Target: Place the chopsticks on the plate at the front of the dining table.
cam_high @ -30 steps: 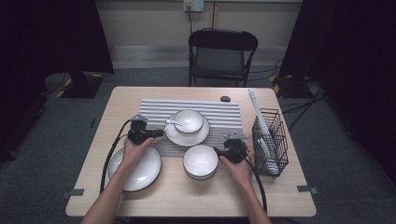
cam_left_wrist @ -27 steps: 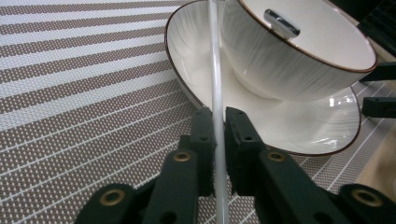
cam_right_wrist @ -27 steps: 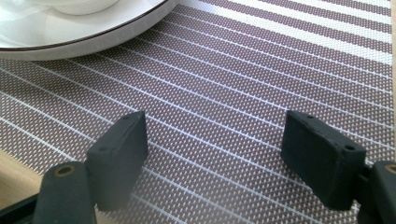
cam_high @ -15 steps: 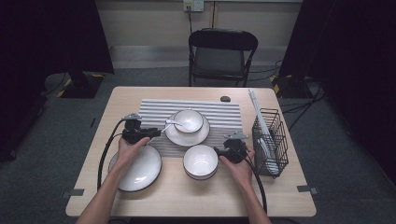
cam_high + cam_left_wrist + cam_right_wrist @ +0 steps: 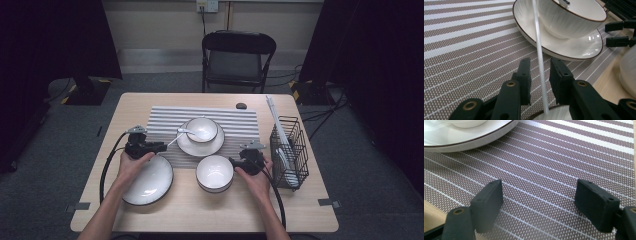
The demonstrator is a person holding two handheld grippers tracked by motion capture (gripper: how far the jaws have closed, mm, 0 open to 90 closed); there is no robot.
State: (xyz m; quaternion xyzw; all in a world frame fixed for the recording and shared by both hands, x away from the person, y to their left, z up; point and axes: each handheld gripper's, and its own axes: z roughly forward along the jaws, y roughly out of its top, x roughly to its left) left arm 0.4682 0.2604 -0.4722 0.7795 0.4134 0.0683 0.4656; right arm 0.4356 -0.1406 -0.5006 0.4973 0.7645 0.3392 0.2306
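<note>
left hand-held gripper (image 5: 539, 75): held level just above the striped mat (image 5: 165, 117), pointing toward the saucer; in the high view it sits at the mat's left edge (image 5: 159, 147), just above the rim of the large plate. its jaws have just been opening and now stand a little apart, released, with the spoon's thin white handle running between them; neither pad presses on it.
left hand (image 5: 131, 165): wrapped around the gripper's body from behind, forearm coming up from the desk's near edge and crossing over the large plate.
spoon (image 5: 537, 37): its bowl end rests in the small bowl, its handle slanting down over the saucer's rim toward the left jaws.
small bowl (image 5: 202, 129): stands on the saucer (image 5: 187, 145), on the middle of the mat.
right hand-held gripper (image 5: 541, 202): jaws wide apart, released, with bare mat between them; it lies low at the mat's near right corner (image 5: 235, 163), just beside the deep bowl.
right hand (image 5: 255, 176): grips the gripper from behind, forearm angled in from the desk's near edge.
deep bowl (image 5: 214, 172): on the desk (image 5: 300, 210), between the two hands.
large plate (image 5: 150, 182): on the desk, near-left, partly under the left wrist.
wire rack (image 5: 289, 150): at the desk's right side, with white ware standing in it.
</note>
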